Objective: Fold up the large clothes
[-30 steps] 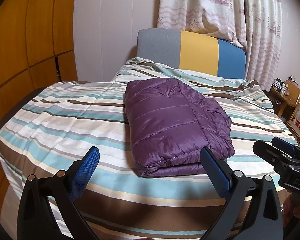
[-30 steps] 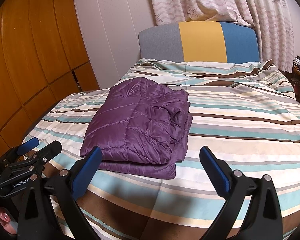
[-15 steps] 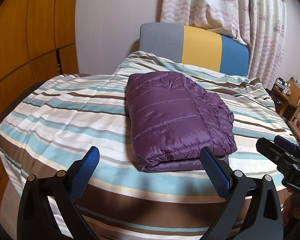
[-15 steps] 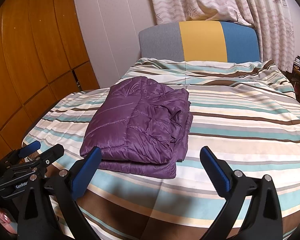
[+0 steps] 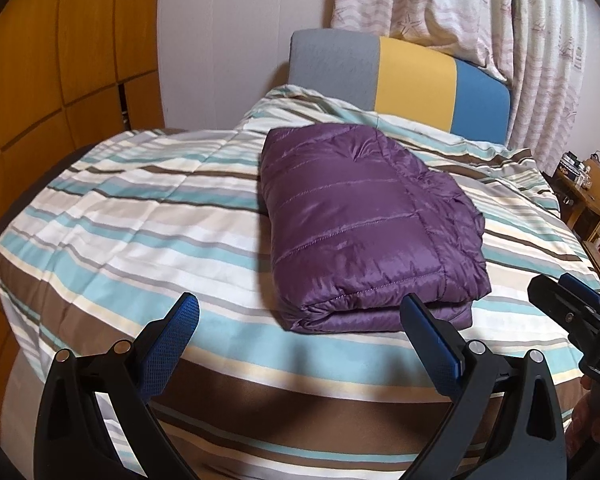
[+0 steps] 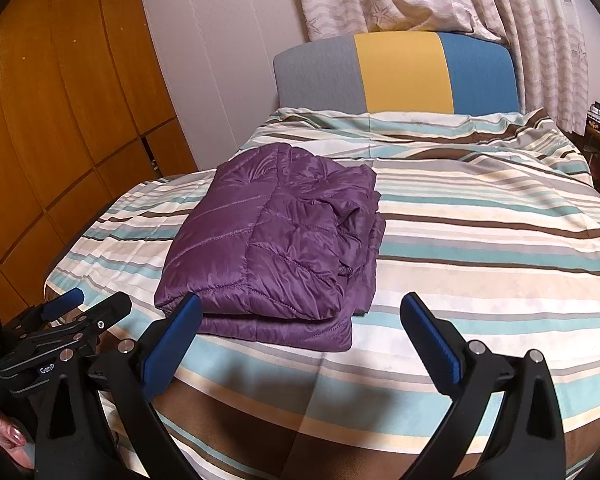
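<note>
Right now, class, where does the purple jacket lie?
The purple jacket lies folded on the striped bedspread, right of centre in the left wrist view, short of the headboard.

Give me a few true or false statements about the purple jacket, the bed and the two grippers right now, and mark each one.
1. The purple jacket lies folded on the striped bedspread. True.
2. The left gripper is clamped on the jacket. False: it is open and holds nothing.
3. The right gripper is open. True.
4. The headboard is all blue. False: it is grey, yellow and blue.
5. The jacket hangs off the bed's edge. False: it rests fully on the bedspread.
</note>
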A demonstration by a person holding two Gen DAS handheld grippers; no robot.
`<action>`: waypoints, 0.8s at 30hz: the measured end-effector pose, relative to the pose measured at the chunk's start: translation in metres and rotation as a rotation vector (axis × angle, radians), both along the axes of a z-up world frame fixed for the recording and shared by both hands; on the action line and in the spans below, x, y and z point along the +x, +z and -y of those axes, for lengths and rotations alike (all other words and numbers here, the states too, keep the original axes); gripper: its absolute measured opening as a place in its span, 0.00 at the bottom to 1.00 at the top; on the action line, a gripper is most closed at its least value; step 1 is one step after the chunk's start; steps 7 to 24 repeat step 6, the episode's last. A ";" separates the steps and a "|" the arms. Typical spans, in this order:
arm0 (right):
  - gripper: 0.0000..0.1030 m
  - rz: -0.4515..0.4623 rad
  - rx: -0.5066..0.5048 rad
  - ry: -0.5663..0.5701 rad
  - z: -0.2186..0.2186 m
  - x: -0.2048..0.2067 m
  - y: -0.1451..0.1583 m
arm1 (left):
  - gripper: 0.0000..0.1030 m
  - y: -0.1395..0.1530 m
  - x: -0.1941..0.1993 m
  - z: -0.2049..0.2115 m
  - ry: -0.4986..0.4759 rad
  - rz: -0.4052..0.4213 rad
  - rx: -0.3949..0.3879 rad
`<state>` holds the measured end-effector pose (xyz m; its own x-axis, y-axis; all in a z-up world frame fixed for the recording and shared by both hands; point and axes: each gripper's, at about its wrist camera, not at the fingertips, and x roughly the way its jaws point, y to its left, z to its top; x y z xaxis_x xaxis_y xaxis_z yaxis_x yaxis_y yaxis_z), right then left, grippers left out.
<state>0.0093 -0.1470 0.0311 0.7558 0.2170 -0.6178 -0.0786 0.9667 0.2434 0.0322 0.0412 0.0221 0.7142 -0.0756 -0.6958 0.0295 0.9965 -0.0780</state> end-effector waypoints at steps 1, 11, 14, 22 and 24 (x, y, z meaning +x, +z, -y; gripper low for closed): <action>0.96 -0.005 0.001 -0.001 0.001 0.001 -0.001 | 0.97 -0.003 0.002 0.000 0.001 -0.010 -0.001; 0.98 -0.046 0.009 -0.024 0.008 0.013 -0.015 | 0.97 -0.020 0.016 -0.002 0.002 -0.071 -0.006; 0.98 -0.046 0.009 -0.024 0.008 0.013 -0.015 | 0.97 -0.020 0.016 -0.002 0.002 -0.071 -0.006; 0.98 -0.046 0.009 -0.024 0.008 0.013 -0.015 | 0.97 -0.020 0.016 -0.002 0.002 -0.071 -0.006; 0.98 -0.046 0.009 -0.024 0.008 0.013 -0.015 | 0.97 -0.020 0.016 -0.002 0.002 -0.071 -0.006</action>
